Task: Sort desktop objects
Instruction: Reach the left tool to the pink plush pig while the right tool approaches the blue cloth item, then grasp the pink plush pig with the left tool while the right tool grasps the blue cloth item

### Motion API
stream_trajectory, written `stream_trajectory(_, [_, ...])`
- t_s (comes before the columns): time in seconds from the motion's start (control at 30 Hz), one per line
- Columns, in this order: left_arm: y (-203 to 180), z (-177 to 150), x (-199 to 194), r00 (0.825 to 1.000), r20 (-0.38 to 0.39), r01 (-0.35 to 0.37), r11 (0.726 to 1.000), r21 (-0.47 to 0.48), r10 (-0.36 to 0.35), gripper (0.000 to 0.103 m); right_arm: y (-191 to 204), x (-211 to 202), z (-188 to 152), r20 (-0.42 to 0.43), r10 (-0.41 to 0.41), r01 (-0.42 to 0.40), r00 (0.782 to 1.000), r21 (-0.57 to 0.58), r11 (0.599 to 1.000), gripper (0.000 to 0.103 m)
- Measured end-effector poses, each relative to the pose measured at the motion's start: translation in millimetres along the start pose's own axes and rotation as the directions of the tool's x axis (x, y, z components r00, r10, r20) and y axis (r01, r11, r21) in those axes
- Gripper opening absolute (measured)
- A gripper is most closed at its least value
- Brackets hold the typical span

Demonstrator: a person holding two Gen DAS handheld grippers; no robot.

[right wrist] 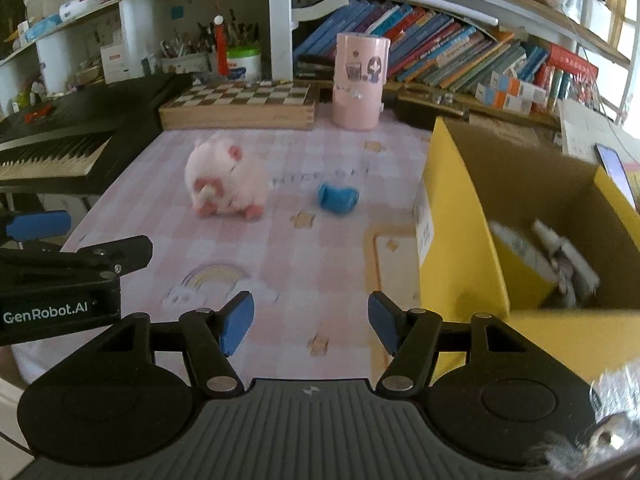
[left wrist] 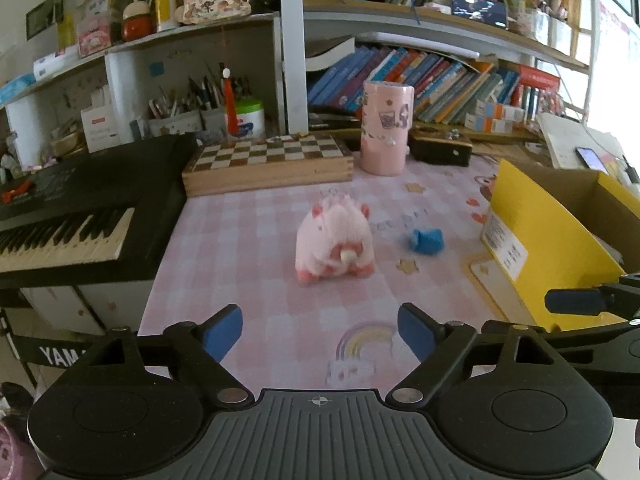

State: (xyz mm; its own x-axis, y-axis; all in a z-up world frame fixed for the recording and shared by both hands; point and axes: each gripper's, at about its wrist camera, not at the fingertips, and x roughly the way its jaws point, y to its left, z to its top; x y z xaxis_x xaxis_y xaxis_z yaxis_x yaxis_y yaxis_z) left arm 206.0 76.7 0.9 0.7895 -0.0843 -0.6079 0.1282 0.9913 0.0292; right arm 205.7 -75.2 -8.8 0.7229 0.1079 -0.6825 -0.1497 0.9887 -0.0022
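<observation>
A pink plush pig [left wrist: 334, 242] [right wrist: 226, 182] stands on the pink checked desk mat [left wrist: 248, 240] [right wrist: 320, 256]. A small blue object [left wrist: 428, 241] [right wrist: 337, 197] lies to its right. At the right edge an open yellow cardboard box [left wrist: 548, 240] [right wrist: 460, 220] holds a few white items [right wrist: 560, 256]. My left gripper [left wrist: 320, 332] is open and empty, short of the pig. My right gripper [right wrist: 310, 320] is open and empty, over the mat beside the box. One blue finger pad of the right gripper [left wrist: 576, 301] shows in the left wrist view. The left gripper's body [right wrist: 60, 280] shows at the left of the right wrist view.
A black keyboard [left wrist: 76, 216] [right wrist: 68, 140] lines the left side. At the back stand a wooden chessboard box [left wrist: 268, 164] [right wrist: 240, 106], a tall pink canister [left wrist: 386, 128] [right wrist: 360, 80], and pen holders [left wrist: 188, 112]. Behind them run shelves of books [left wrist: 440, 80]. A phone [right wrist: 616, 168] lies behind the box.
</observation>
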Motion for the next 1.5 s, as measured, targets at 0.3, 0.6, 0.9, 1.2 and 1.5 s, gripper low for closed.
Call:
stream_trajectory(0.3, [-7.1,32.4,41.3,0.999,-0.015,-0.049,0.998,-0.033,0.049,0.087,-20.5,41.0,38.2,0.000,0.028,-0.028,1.000,-0.023,0.999,0.060])
stream_trajectory(0.6, [-8.4,58.1,78.3,0.997,-0.026,-0.073,0.995,-0.071,0.071,0.087,-32.3,81.0,71.9,-0.004,0.066,-0.066,0.998,-0.043,0.997,0.063])
stream_trajectory(0.9, [-20.8,66.9,116.4,0.995,-0.077,-0.065,0.996,-0.053,0.060,0.087,-33.6,117.7,81.8,-0.069,0.086,-0.089,0.994,-0.031,0.996,0.063])
stream_trajectory(1.2, [-11.9,65.9,144.6,0.987,-0.143,-0.086,0.992,-0.092,0.073,0.087,-35.9,143.1,85.0,-0.101,0.056,-0.057,0.993,-0.008,0.998,0.064])
stream_trajectory(1.5, [-6.4,64.6,145.0,0.990,-0.138,-0.043,0.993,-0.114,0.027,0.059,-34.0,162.8,86.8,-0.118,0.030,-0.030,0.993,-0.005,1.000,0.061])
